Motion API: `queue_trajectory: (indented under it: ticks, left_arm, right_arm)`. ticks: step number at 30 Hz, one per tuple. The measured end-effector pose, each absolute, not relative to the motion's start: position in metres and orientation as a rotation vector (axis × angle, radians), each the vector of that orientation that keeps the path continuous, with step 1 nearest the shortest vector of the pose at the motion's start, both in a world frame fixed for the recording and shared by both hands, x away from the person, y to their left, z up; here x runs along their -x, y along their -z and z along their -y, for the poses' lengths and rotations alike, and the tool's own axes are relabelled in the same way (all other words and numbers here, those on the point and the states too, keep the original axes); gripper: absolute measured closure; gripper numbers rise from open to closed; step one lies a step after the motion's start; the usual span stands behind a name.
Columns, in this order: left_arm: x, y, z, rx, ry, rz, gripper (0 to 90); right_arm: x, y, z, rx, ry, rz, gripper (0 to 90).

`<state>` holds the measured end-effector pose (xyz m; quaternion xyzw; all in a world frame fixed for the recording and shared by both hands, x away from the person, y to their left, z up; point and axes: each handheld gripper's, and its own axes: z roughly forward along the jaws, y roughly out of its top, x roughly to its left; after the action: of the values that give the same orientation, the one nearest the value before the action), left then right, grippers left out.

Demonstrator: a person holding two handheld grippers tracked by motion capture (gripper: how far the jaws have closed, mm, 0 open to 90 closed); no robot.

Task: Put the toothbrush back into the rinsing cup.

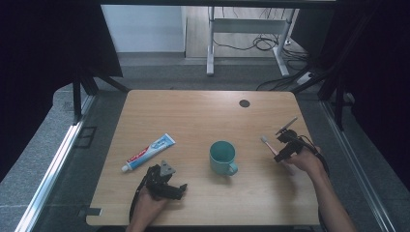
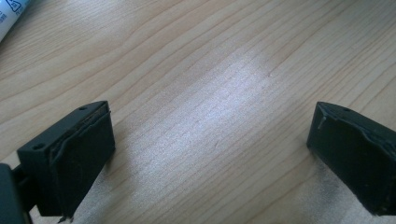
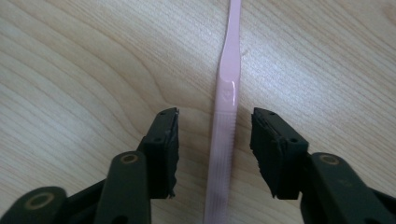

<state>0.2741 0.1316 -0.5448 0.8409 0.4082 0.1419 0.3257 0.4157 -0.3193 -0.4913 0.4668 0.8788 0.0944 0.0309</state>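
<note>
A pink toothbrush [image 3: 225,121] lies flat on the wooden table [image 1: 203,116], its bristle end [image 1: 265,140] pointing toward the far left. My right gripper [image 3: 215,140] is open and straddles the handle, one jaw on each side, neither touching it; in the high view the right gripper [image 1: 284,151] sits at the table's right. A teal mug [image 1: 222,157] stands upright in the middle. A toothpaste tube [image 1: 148,152] lies at the left. My left gripper [image 1: 170,186] rests open near the front left, its jaws [image 2: 210,154] over bare wood.
A dark round hole [image 1: 244,103] marks the table's far side. The tube's corner [image 2: 11,14] shows at the top left of the left gripper view. Beyond the table are a grey floor, white desk legs [image 1: 211,43] and cables.
</note>
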Motion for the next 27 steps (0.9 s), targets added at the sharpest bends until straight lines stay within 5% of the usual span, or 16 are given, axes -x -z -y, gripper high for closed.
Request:
queue_trajectory:
  ticks: [27]
  left_arm:
    - [-0.274, 0.545, -0.132, -2.205, -0.372, -1.069, 0.7]
  right_arm:
    - [-0.439, 0.499, 0.304, -1.491, -0.043, -2.758, 77.4]
